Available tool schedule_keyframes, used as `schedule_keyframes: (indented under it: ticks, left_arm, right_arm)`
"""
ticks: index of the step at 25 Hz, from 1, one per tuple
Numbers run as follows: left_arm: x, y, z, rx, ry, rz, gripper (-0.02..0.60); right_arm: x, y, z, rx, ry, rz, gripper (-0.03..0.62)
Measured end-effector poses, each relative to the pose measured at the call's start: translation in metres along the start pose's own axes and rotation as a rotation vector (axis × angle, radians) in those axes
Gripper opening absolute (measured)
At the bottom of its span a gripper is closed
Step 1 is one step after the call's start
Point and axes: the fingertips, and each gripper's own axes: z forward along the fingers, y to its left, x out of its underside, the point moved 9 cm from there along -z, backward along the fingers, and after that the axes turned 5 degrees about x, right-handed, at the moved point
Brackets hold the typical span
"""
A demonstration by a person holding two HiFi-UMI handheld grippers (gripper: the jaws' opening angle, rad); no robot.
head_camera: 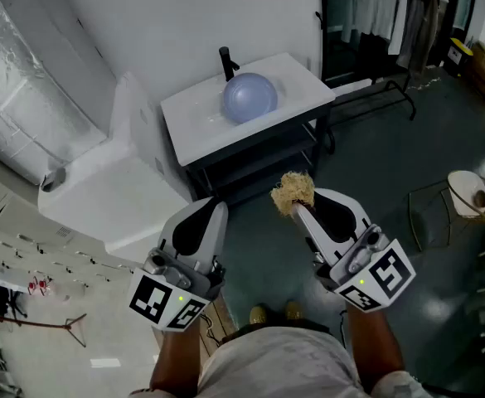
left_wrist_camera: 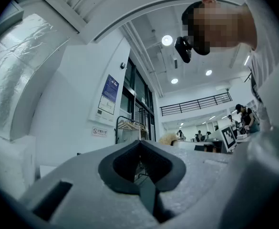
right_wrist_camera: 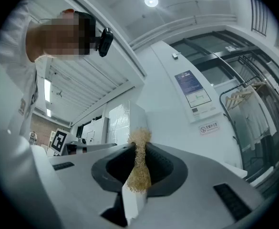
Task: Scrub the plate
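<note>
Left gripper (head_camera: pixel 211 207) (left_wrist_camera: pixel 140 145): jaws closed together, nothing between them, held low and well short of the table.

Table (head_camera: pixel 194 133), white, with a sunken sink. In the sink, just below the black tap (head_camera: pixel 225 62), lies the pale blue plate (head_camera: pixel 249 97). It looks domed; face up or face down cannot be told.

Right gripper (head_camera: pixel 312 206) (right_wrist_camera: pixel 138 148): jaws clamped on a straw-coloured scrubber (head_camera: pixel 293 192) (right_wrist_camera: pixel 138 171) with a white handle. The fibre head sticks out past the tips, well apart from the plate. The handle's lower end is hidden inside the gripper.
</note>
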Motion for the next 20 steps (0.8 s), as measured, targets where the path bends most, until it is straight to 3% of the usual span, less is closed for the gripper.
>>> schedule_keyframes:
  ticks: [20]
  left_arm:
    - [0.01, -0.012, 0.028, -0.065, 0.02, 0.016, 0.016]
  right_arm:
    - [-0.005, -0.043, -0.01, -0.042, 0.009, 0.03, 0.061]
